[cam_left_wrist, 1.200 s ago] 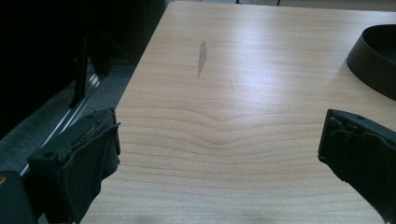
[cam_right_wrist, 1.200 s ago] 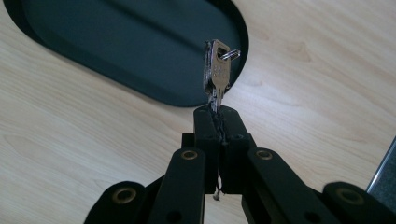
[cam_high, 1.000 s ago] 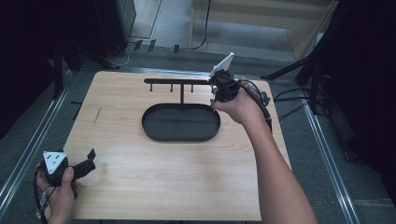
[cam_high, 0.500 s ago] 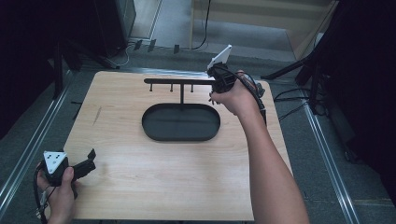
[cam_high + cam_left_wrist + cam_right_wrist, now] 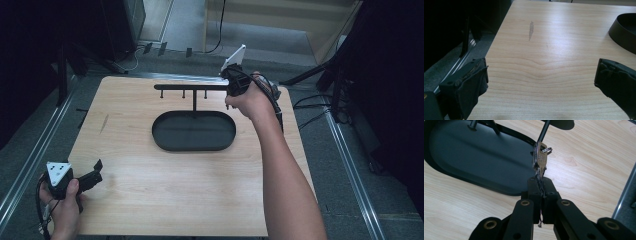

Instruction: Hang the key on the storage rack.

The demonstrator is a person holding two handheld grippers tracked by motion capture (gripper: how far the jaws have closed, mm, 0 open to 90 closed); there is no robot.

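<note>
one key (image 5: 540, 160) pinched upright between the right claw (image 5: 541, 185) jaws.

A silver key (image 5: 540, 157) with a small ring stands upright, blade pinched below, beside a black peg (image 5: 544, 131).

A pale wooden worktop (image 5: 150, 210) carries a black oval tray (image 5: 194, 131) near its middle. A thin post rises from the far edge of the tray to a horizontal black rail (image 5: 192, 87) with short pegs hanging under it. At the right end of that rail, beyond the tray, the right hand (image 5: 252, 100) holds the right claw (image 5: 231, 86). Well apart from the tray, at the near left corner, the left hand (image 5: 62, 205) holds the left claw (image 5: 96, 170), its jaws spread.
</note>
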